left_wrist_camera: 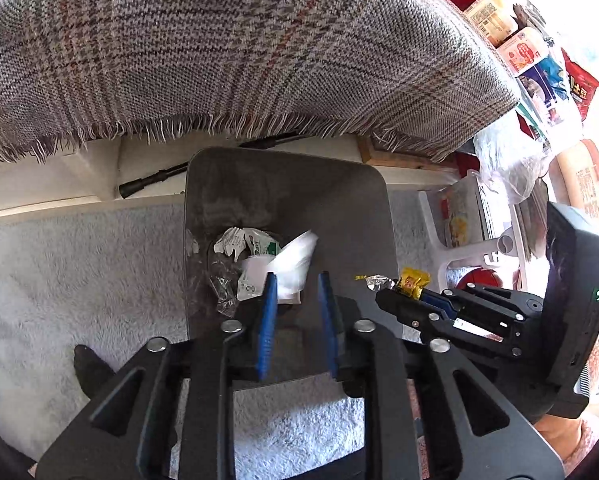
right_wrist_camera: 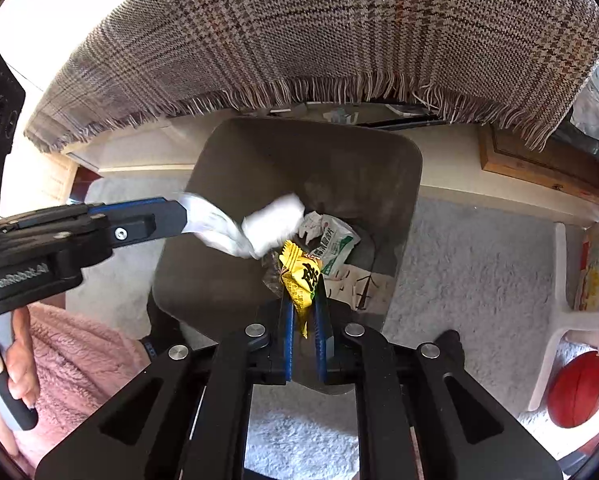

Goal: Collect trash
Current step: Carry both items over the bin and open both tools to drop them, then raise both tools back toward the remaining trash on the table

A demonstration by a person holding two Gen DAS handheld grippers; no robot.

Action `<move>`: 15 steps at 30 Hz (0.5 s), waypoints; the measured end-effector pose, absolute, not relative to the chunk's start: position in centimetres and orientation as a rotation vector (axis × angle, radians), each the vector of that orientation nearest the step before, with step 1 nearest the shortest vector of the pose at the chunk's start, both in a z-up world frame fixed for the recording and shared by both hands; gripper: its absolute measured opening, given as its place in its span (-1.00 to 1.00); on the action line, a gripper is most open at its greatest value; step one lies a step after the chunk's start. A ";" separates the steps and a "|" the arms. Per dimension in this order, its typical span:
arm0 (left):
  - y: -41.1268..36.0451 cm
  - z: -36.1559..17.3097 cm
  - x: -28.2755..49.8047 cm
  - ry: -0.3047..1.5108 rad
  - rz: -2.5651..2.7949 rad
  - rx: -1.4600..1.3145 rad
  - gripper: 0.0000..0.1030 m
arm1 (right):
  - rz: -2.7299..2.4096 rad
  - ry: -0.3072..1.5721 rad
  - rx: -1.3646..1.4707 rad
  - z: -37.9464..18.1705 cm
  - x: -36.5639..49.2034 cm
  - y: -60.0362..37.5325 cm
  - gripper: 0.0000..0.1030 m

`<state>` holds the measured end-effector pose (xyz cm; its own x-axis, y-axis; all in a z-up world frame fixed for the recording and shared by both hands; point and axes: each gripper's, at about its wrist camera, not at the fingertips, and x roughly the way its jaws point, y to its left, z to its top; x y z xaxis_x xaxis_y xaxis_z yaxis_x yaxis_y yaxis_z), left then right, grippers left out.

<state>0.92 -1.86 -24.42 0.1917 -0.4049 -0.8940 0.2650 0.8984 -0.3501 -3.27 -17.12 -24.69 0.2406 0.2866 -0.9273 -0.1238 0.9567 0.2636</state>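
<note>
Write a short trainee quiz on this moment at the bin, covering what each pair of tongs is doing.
1. True or false: the right tongs are shut on a yellow wrapper.
2. Multiple choice: the white tissue at the tips of the left tongs is above which of these? A. the grey bin B. the plaid cloth C. the red ball
3. Short answer: which tongs show the wider gap between their blue pads?

Key: 1 true; 2 A; 3 the left.
</note>
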 end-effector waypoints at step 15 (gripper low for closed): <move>1.7 -21.0 1.1 1.210 -0.348 -0.078 0.84 | 0.138 1.247 0.081 -22.5 -3.2 -19.3 0.88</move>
<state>1.07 1.72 -20.99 0.3073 -0.3038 -0.9018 0.2218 0.9444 -0.2426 -3.21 -19.26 -22.50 0.3110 0.1482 -0.9388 -0.0601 0.9889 0.1362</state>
